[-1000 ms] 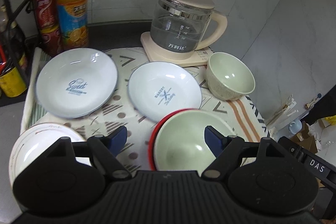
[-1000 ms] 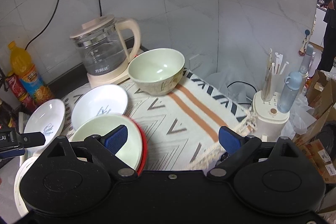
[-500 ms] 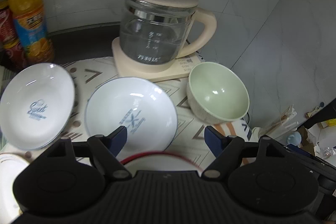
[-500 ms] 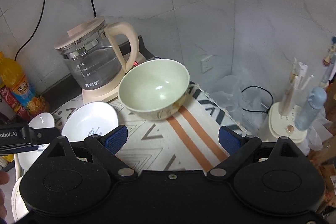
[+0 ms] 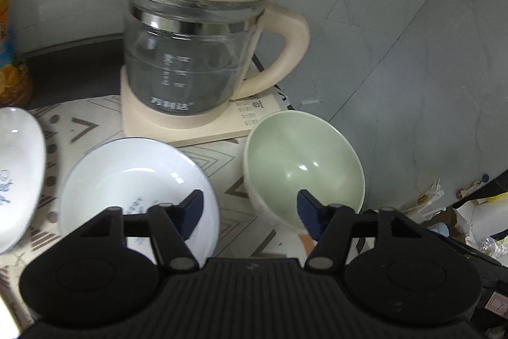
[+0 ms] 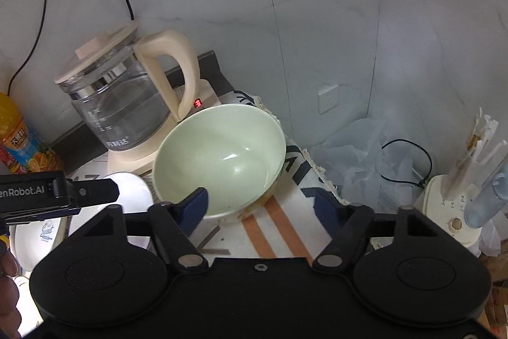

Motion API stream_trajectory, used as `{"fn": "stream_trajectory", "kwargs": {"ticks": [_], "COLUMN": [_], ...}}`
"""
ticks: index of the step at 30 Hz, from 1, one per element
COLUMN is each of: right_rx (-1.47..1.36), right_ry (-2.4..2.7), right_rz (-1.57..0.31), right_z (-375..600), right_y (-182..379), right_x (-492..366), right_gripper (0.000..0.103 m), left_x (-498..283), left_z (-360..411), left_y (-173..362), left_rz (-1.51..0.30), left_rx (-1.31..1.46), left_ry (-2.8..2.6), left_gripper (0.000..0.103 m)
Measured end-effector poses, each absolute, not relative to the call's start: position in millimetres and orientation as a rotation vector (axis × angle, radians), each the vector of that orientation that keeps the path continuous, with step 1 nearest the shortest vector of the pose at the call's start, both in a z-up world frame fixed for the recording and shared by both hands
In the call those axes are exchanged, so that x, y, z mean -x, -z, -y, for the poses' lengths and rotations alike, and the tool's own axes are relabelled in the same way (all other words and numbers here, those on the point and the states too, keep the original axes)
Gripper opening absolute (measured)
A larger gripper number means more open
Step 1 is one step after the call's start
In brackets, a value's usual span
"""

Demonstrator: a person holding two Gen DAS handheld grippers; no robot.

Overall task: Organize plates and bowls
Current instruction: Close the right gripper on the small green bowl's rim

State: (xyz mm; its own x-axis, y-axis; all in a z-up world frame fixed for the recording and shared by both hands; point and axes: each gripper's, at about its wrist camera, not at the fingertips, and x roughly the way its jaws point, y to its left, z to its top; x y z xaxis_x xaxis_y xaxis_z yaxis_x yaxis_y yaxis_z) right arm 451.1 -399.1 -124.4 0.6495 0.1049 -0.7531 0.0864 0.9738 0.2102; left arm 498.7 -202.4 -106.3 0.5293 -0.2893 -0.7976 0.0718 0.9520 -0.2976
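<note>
Left gripper is held above the patterned cloth. Its jaws are spread and have just been closing; nothing is pinched between them. Left fingertip is seen over the white plate, right fingertip over the near rim of the green bowl; contact with either cannot be told.

Right gripper is aimed down at the same green bowl. Jaws are spread, also just been closing, nothing pressed. The left blue pad is seen against the bowl's near wall; the right pad is seen over the cloth's orange stripes, apart from the bowl. The bowl's near rim is placed between the pads, not gripped.

Green bowl is seated upright on the cloth, just beside the base of the glass kettle, towards the handle side. White plate is laid on the cloth left of the bowl, in front of the kettle. A second white plate with blue lettering is cut off at the left edge of the left wrist view.

In the right wrist view the left gripper's body is seen at the left edge, above the plates. An orange drink bottle is stood left of the kettle by the wall. A cream appliance holding straws is seen at far right, off the cloth.
</note>
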Motion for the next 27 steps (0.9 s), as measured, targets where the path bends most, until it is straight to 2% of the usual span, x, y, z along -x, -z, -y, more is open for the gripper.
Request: {"fn": "stream_trajectory", "kwargs": {"ticks": [5,7,12,18,20,27], "right_rx": [-0.256,-0.279,-0.305,-0.329,-0.345,-0.342], "right_ry": [-0.021,-0.029,-0.048,-0.055,-0.073,-0.062], "right_rz": [-0.896,-0.919,-0.95,-0.983,-1.007,-0.999], "right_z": [408,412,414,412,411,407], "right_y": [137,143,153,166,173,169], "right_x": [-468,-475,-488,-500,-504,-498], "right_gripper": [0.053,0.042,0.034,0.032,0.026,0.022], "left_x": [-517,-523,-532,-543,-543,-529], "left_z": [212,215,217,223,224,218], "left_y": [122,128,142,159,158,146], "left_rz": [-1.034,-1.048,-1.077,-1.107,-1.099,-1.076], "left_rx": [0.277,0.288,0.318,0.335,0.327,0.316], "left_ry": [0.216,0.209,0.186,0.145,0.146,0.166], "left_gripper": [0.04,0.035,0.024,0.011,0.011,0.012]}}
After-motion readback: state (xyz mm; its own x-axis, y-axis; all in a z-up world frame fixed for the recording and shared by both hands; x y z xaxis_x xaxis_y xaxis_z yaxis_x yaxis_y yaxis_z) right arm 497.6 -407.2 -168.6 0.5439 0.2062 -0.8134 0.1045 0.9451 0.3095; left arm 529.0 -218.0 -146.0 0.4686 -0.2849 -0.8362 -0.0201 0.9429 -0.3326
